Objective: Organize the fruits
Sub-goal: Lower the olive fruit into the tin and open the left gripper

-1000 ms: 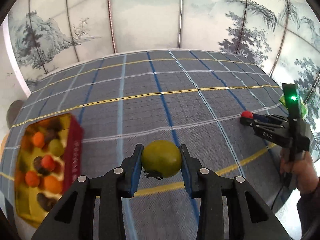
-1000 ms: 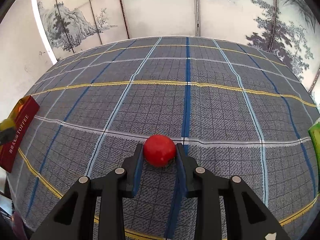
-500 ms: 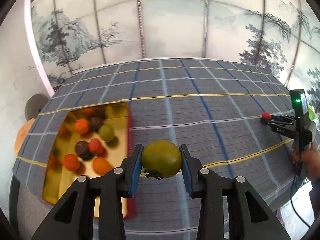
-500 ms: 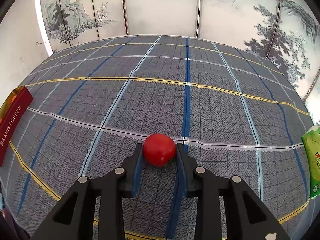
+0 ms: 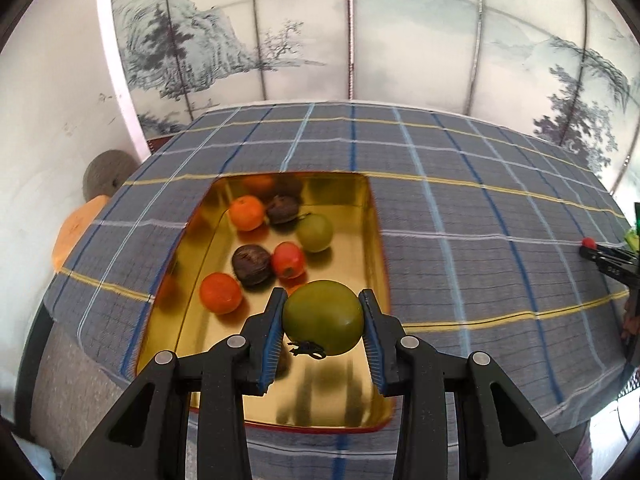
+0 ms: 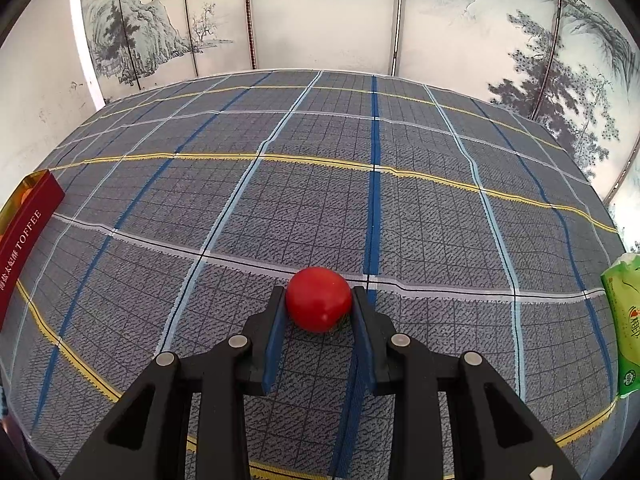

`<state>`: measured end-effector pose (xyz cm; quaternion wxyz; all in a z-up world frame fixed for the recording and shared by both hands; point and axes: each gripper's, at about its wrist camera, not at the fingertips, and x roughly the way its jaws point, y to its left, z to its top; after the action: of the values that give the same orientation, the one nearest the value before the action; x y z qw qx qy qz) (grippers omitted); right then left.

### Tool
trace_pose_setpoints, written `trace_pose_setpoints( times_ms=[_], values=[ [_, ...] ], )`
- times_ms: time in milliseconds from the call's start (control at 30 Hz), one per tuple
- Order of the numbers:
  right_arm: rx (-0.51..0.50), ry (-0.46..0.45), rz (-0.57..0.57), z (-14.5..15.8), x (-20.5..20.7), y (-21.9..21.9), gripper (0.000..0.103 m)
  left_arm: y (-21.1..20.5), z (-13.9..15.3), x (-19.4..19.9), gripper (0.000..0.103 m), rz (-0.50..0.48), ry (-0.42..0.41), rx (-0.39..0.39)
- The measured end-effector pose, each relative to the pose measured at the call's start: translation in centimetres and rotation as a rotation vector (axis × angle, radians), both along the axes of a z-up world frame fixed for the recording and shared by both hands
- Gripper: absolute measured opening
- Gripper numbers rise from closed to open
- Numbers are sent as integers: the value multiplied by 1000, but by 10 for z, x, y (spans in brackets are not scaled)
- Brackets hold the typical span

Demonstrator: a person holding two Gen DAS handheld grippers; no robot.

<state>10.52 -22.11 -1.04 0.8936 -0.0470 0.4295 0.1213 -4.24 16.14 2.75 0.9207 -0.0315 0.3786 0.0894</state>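
Observation:
My left gripper [image 5: 323, 320] is shut on a green tomato [image 5: 322, 323] and holds it above the near half of a gold-lined tin [image 5: 372, 240]. Inside the tin lie several fruits: an orange one [image 5: 247, 212], a red one [image 5: 288, 259], a pale green one [image 5: 315, 233] and dark brown ones [image 5: 251, 265]. My right gripper [image 6: 319, 308] is shut on a small red tomato [image 6: 319, 298] just over the checked cloth. In the left wrist view that same gripper [image 5: 596, 249] shows at the far right with its red tomato [image 5: 587, 242].
The table is covered by a grey-blue checked cloth [image 6: 360, 200]. The tin's red side [image 6: 24, 240] marked TOFFEE shows at the left edge of the right wrist view. A green packet [image 6: 626, 320] lies at the right edge. Painted screen panels stand behind the table.
The left gripper has swung to the left with the green tomato, from over bare cloth to above the tin. The right gripper has stayed put with the red tomato.

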Motion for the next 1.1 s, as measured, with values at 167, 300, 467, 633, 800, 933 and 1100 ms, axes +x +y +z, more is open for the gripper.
trace_pose_setpoints(
  times_ms=[167, 300, 467, 633, 800, 933, 1100],
  values=[
    [1, 0, 0, 0, 0, 0, 29, 8, -10, 2, 38, 12, 22, -10],
    [0, 0, 0, 0, 0, 0, 29, 11, -16, 2, 38, 8, 29, -25],
    [0, 0, 0, 0, 0, 0, 30, 15, -17, 3, 38, 12, 35, -47],
    [0, 0, 1, 0, 0, 0, 29, 20, -21, 3, 38, 19, 44, -66],
    [1, 0, 1, 0, 0, 0, 30, 22, -25, 1, 38, 20, 55, -71],
    [1, 0, 1, 0, 0, 0, 30, 20, -29, 2, 38, 15, 70, -67],
    [1, 0, 1, 0, 0, -1, 30, 19, -31, 3, 38, 12, 78, -67]
  ],
)
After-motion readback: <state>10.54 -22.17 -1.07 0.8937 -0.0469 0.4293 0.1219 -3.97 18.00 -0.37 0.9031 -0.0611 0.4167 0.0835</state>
